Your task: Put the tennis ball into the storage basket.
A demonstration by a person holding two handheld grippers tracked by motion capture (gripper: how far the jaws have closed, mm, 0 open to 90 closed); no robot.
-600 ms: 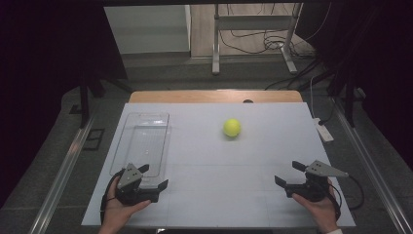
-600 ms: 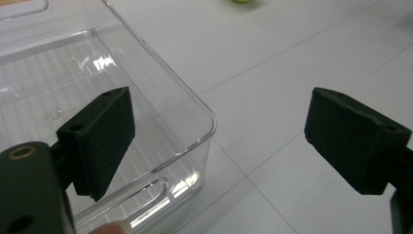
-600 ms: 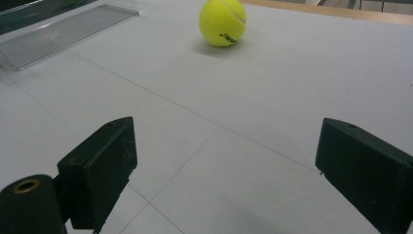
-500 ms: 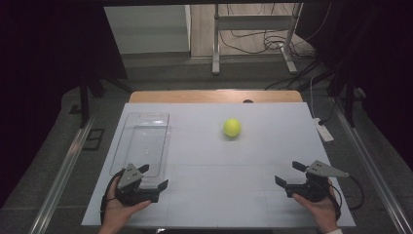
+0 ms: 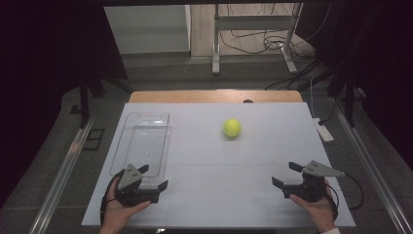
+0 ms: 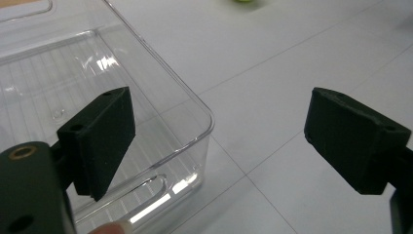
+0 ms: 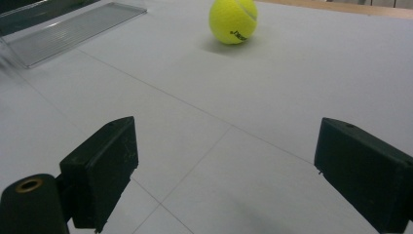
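Observation:
A yellow tennis ball (image 5: 232, 127) rests on the white table top (image 5: 219, 165), right of centre and toward the back; the ball (image 7: 233, 21) lies well ahead of my right gripper's jaws. A clear plastic tray (image 5: 141, 144) stands empty on the left side. My left gripper (image 5: 153, 177) sits at the tray's near right corner (image 6: 204, 122), jaws wide apart with nothing between them. At the front right my right gripper (image 5: 286, 174) rests low over the table, open and empty, in a person's hand.
A white remote-like object (image 5: 323, 131) lies at the table's right edge. A strip of wooden table top (image 5: 214, 96) shows beyond the white sheet. A metal stand (image 5: 253, 29) and cables stand on the floor behind.

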